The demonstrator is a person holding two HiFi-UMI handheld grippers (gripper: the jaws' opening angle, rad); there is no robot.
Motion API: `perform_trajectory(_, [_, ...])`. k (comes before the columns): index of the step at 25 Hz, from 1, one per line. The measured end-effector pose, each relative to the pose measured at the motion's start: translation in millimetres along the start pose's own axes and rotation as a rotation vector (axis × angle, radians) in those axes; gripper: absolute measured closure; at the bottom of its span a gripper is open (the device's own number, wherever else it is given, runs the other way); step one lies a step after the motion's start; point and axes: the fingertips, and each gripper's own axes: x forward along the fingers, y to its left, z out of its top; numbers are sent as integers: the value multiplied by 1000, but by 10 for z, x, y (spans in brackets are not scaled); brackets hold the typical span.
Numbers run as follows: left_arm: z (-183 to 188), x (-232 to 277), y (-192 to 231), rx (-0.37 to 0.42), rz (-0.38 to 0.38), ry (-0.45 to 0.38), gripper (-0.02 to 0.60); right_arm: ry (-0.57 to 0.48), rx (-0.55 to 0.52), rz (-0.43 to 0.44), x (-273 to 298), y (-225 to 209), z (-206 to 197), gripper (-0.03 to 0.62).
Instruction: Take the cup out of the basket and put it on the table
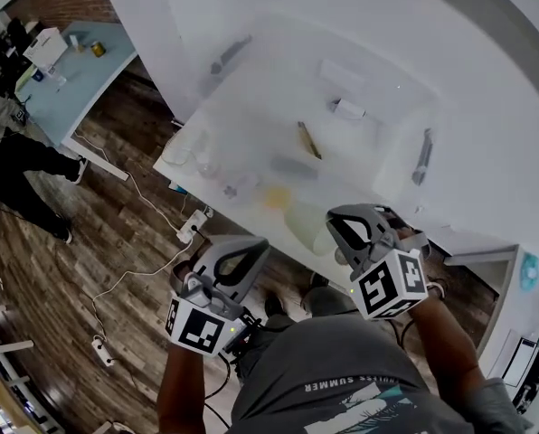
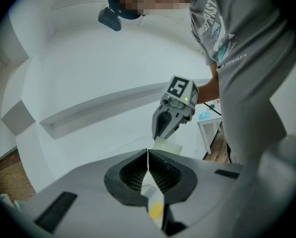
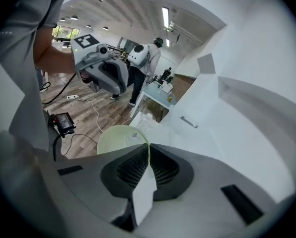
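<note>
A pale green cup hangs over the near edge of the white table, just in front of the translucent basket. My right gripper is shut on it; in the right gripper view the cup's rim is pinched between the jaws. My left gripper hovers left of the cup, beyond the table edge and above the floor, shut with nothing held. The left gripper view looks across at the right gripper and the cup below it.
The basket still holds several small items, among them a brown stick and a yellow piece. Cables and a power strip lie on the wooden floor at left. A second desk stands far left.
</note>
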Motion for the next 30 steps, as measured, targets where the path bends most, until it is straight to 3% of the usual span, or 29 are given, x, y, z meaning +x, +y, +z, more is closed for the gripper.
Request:
perform_trajectory(14, [-136,-171,-85,-34,2,19,571,306,98,220,1122,970,-1282,572])
perform_trajectory(22, [-158,-232,-135,-37,-1,26,571,416,190,258,1421,1085,-1724,572])
perform_trajectory(30, [-166,-359,-222,-36,-2,39,571,450,343,256,1560,1044,-1861,566])
